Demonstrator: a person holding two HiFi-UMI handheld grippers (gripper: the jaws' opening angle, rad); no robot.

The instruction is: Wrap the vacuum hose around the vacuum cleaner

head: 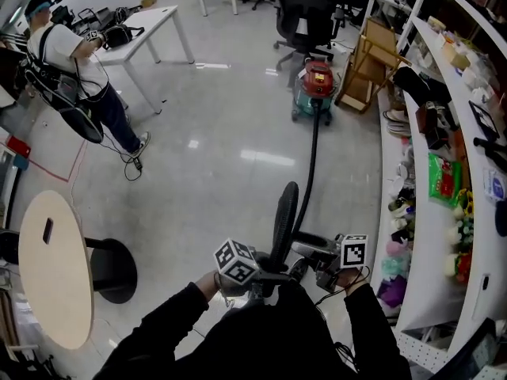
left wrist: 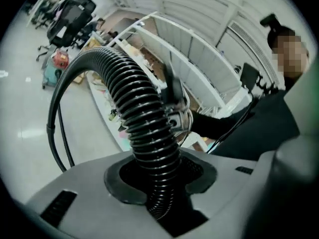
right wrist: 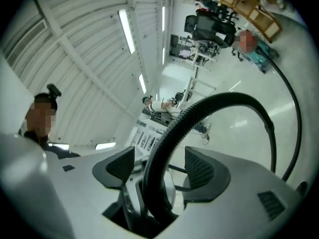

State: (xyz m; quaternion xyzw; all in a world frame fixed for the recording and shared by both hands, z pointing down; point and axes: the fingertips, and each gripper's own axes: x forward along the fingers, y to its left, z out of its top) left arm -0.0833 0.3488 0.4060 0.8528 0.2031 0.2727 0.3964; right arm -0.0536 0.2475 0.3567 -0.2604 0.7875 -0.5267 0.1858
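As things stand: vacuum hose (left wrist: pixel 144 123) runs thru both grippers; vacuum cleaner (head: pixel 317 85) sits well apart from them, far across the floor. No wrap done yet.
L fingers: left gripper (left wrist: pixel 159 171) narrow, pads clamped on the ribbed hose, which rises from betw. them & arcs over.
R fingers: right gripper (right wrist: pixel 159 166) wide. Hose passes betw. the pads w/ a gap each side, not gripped.
Risk, slip: ribs look like slick plastic. A pull along the hose axis could slide it thru the L pads, so the loop is lost.
Risk, drop-out: a sideways swing could carry the hose out of R's open gap before the pads bite.
Risk, drag: beyond the fingers the hose lies straight to the cleaner. Hauling hard may roll or tip it toward the wooden frame (head: pixel 368 62) beside it.
Risk, tangle: thin black cable (left wrist: pixel 52 128) loops just beside the hose past the L fingers and could get wound into the coil.
Risk, kink: tight arc above the L pads; more twist may buckle it.
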